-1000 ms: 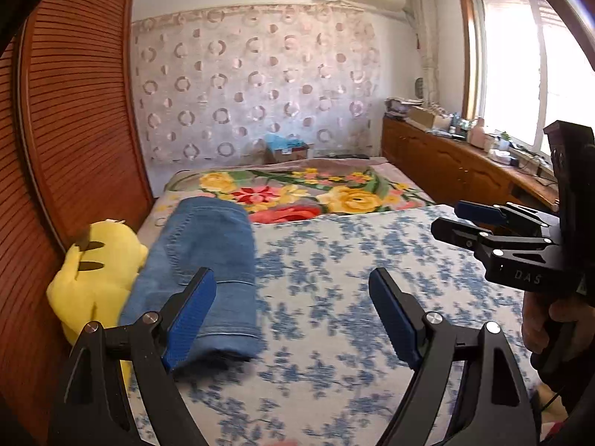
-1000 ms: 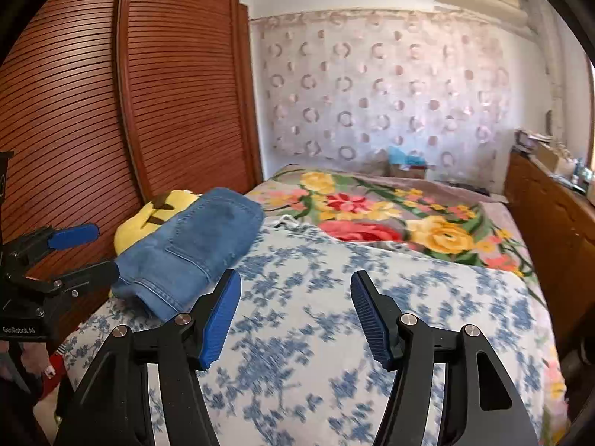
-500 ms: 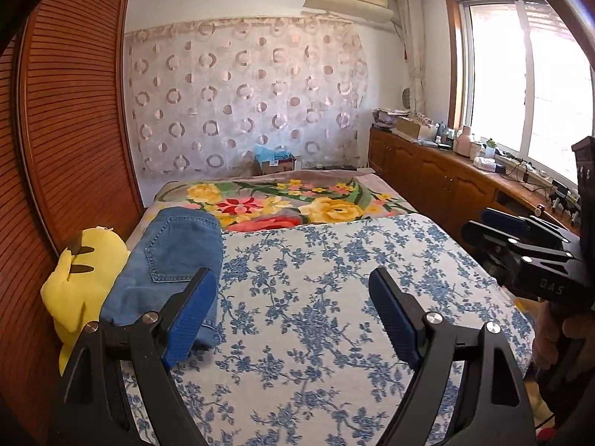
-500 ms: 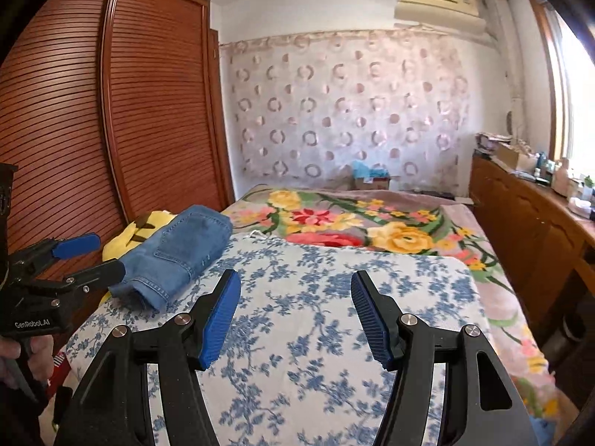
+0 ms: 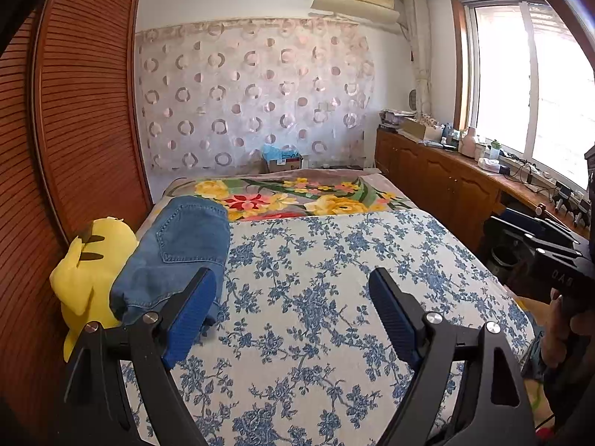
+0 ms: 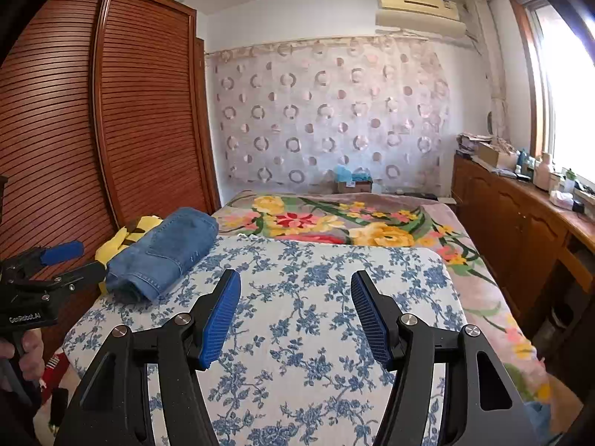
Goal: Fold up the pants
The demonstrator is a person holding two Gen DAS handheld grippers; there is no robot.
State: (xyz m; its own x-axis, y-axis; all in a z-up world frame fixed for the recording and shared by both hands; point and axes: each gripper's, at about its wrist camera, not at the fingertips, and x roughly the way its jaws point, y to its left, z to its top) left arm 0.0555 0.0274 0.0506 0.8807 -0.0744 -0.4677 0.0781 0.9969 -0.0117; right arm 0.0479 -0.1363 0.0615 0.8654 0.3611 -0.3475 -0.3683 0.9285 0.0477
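Folded blue jeans lie as a compact bundle at the left edge of the bed, leaning on a yellow plush toy. They show in the right wrist view too. My left gripper is open and empty, held above the near part of the bed, to the right of the jeans. My right gripper is open and empty over the bed's middle. Each gripper shows at the side of the other's view, the right one and the left one.
The bed has a blue floral sheet and a bright flowered blanket at the far end. A slatted wooden wardrobe runs along the left. A wooden counter with clutter runs under the window on the right.
Both grippers have drawn back and up from the bed, so the jeans look farther away. The jeans have not moved. Both grippers stay open.
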